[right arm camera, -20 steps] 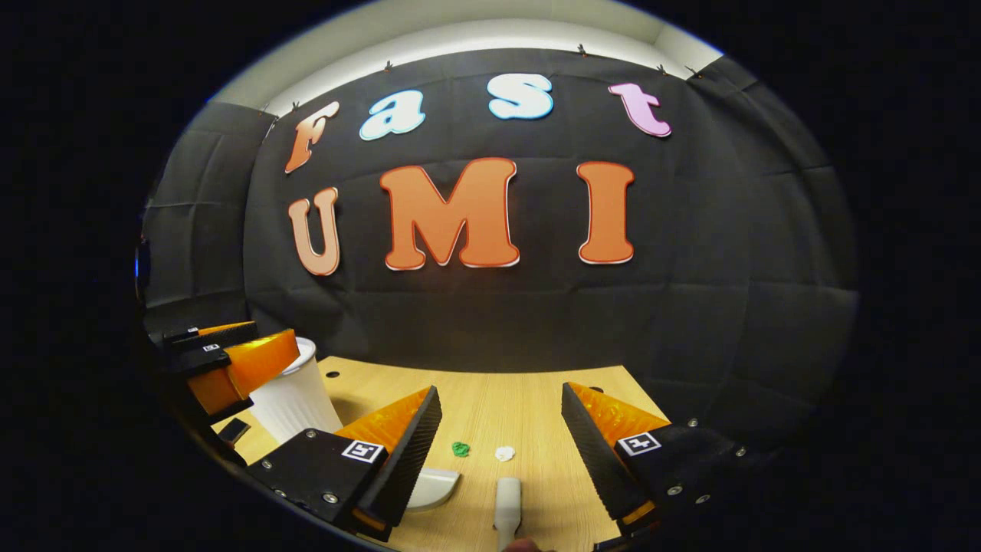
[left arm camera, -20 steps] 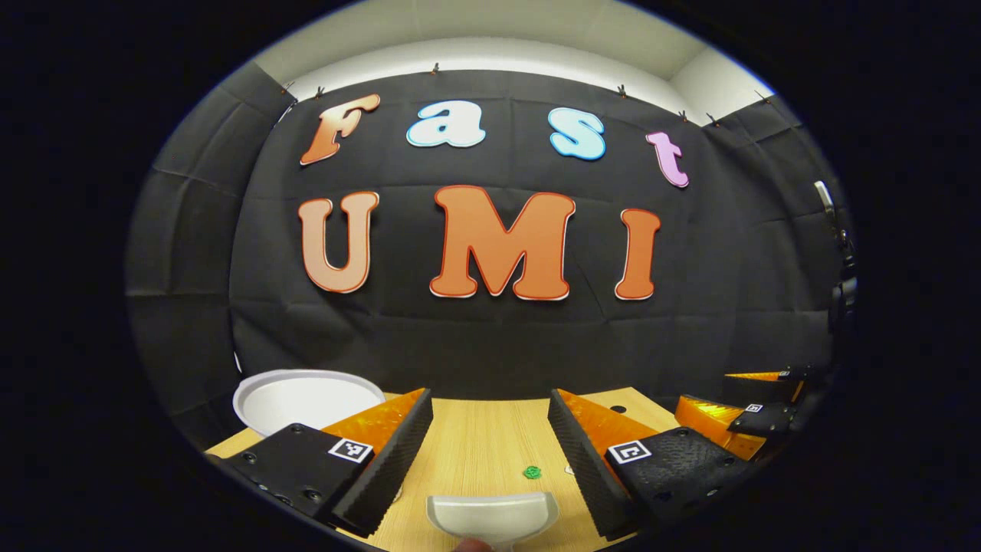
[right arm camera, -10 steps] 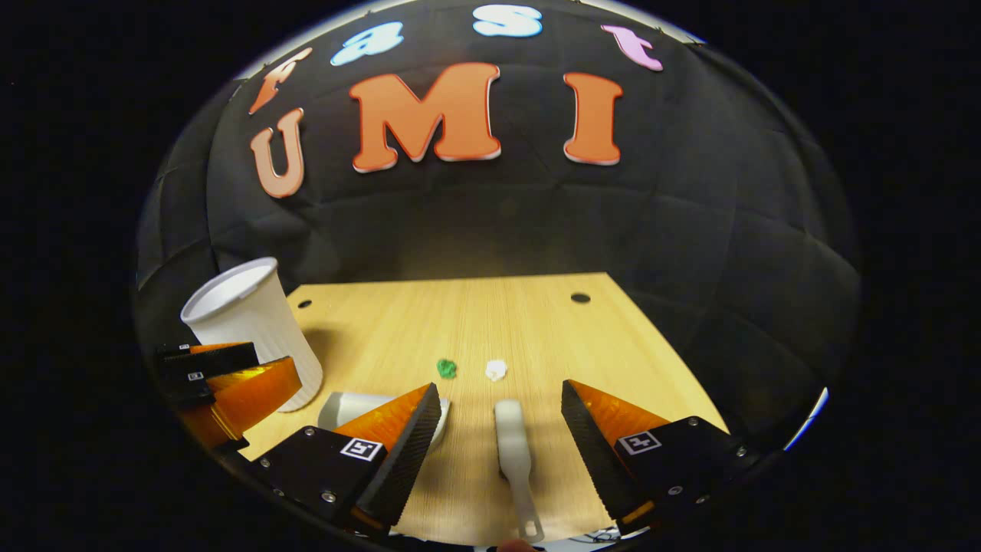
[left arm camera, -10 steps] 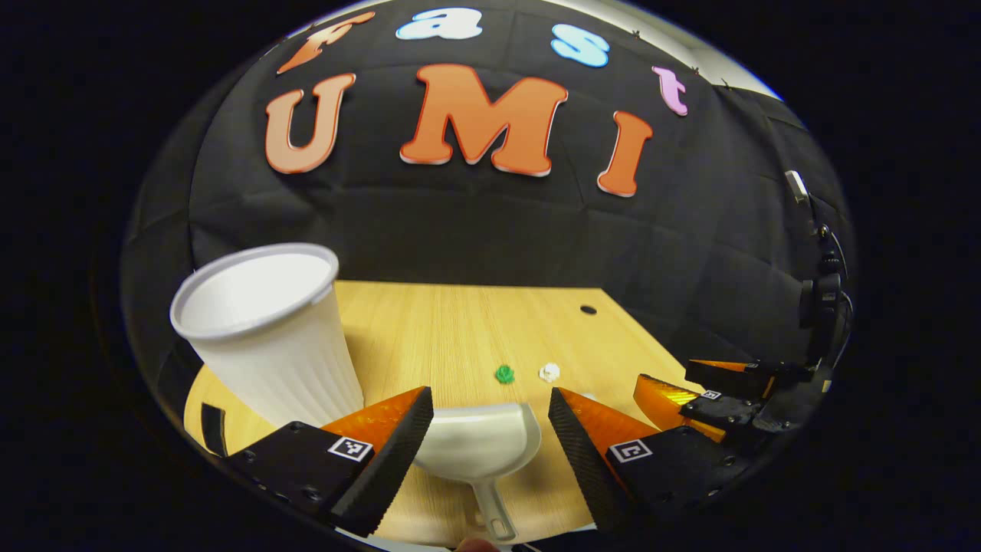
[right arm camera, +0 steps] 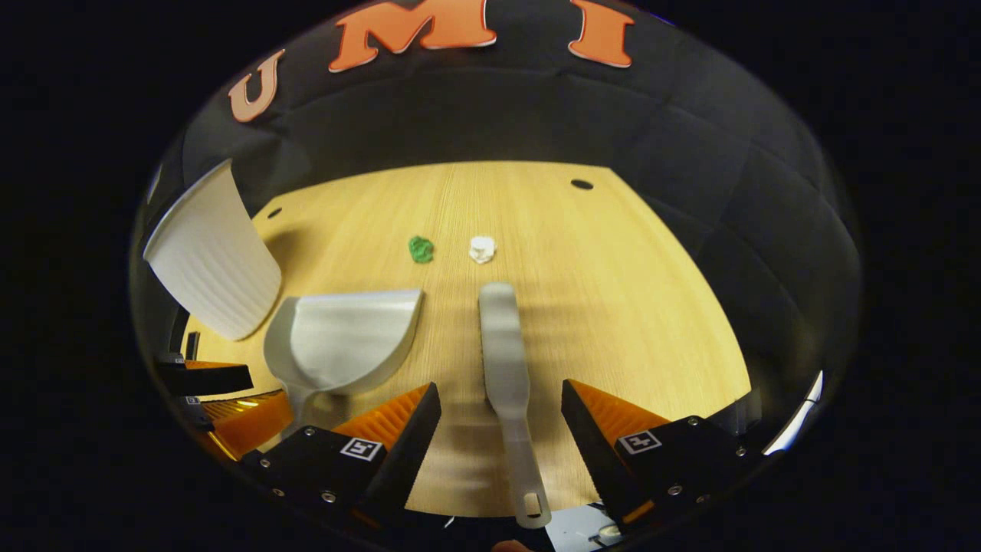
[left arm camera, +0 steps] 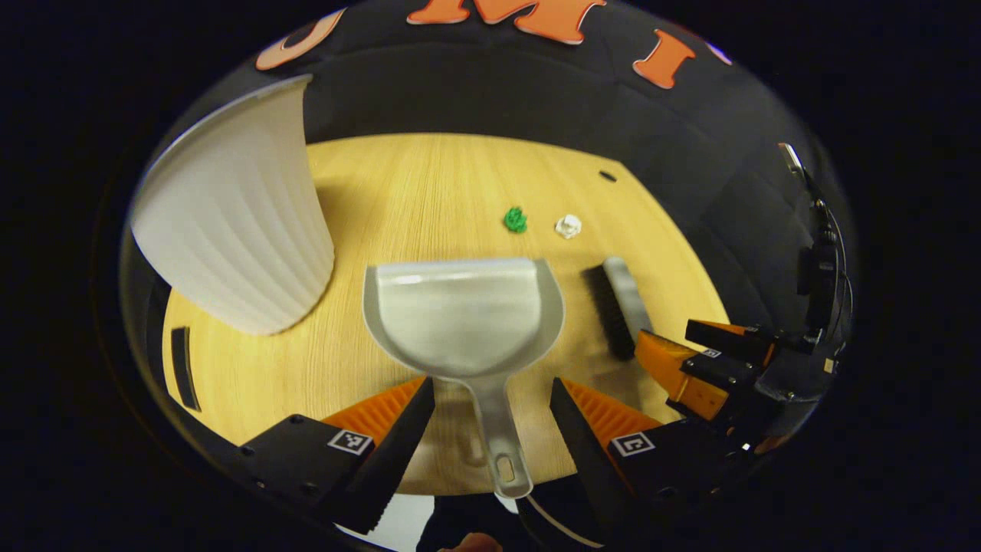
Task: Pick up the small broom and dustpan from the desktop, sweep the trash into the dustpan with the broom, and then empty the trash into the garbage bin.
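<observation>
Both cameras have tipped down: left gripper [left arm camera: 490, 399] gapes astride the dustpan [left arm camera: 464, 314] handle, right gripper [right arm camera: 502, 402] astride the broom [right arm camera: 502, 345]; trash [right arm camera: 420, 249] at twelve o'clock, contact probably pending.

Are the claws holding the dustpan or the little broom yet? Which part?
Nothing is held. The left claw is open over the dustpan handle, and the right claw is open over the broom handle. Both tools lie on the desk.

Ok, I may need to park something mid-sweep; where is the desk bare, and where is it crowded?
Bare: the desk right of the broom, and the far strip beyond the two scraps. Crowded: the near left, where bin, dustpan and broom sit close.
</observation>
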`<state>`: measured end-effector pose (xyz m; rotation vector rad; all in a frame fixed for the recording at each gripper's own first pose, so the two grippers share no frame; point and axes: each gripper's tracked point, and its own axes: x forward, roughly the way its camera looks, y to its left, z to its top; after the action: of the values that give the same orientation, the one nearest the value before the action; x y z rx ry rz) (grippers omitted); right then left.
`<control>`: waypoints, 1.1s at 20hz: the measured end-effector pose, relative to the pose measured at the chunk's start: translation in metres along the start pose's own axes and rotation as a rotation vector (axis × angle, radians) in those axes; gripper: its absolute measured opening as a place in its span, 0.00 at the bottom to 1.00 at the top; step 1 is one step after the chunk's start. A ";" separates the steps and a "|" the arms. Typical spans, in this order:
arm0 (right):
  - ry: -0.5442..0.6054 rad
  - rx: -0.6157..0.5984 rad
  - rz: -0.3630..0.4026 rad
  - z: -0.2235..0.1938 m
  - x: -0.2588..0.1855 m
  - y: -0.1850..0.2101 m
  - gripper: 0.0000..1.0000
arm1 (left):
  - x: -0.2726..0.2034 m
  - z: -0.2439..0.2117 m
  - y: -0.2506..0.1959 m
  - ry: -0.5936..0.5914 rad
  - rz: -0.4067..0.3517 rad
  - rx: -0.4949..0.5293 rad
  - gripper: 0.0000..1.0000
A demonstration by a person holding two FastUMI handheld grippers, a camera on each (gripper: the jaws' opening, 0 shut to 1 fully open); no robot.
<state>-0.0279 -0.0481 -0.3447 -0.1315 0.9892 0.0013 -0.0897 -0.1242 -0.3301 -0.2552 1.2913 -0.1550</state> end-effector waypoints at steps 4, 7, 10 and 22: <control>0.112 -0.048 0.050 -0.006 0.024 -0.004 0.96 | 0.005 -0.012 0.008 0.136 0.088 -0.079 0.98; 0.151 -0.078 0.050 -0.004 0.037 -0.008 0.96 | 0.009 -0.018 0.006 0.193 0.115 -0.100 0.98; 0.176 -0.077 0.030 -0.002 0.048 -0.010 0.97 | 0.027 -0.017 0.006 0.258 0.120 -0.078 0.98; 0.328 -0.095 -0.002 -0.026 0.056 -0.009 0.56 | 0.041 -0.021 0.009 0.400 0.125 -0.030 0.42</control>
<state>-0.0183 -0.0634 -0.4045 -0.2254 1.3174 0.0254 -0.0987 -0.1282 -0.3757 -0.1726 1.7036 -0.0817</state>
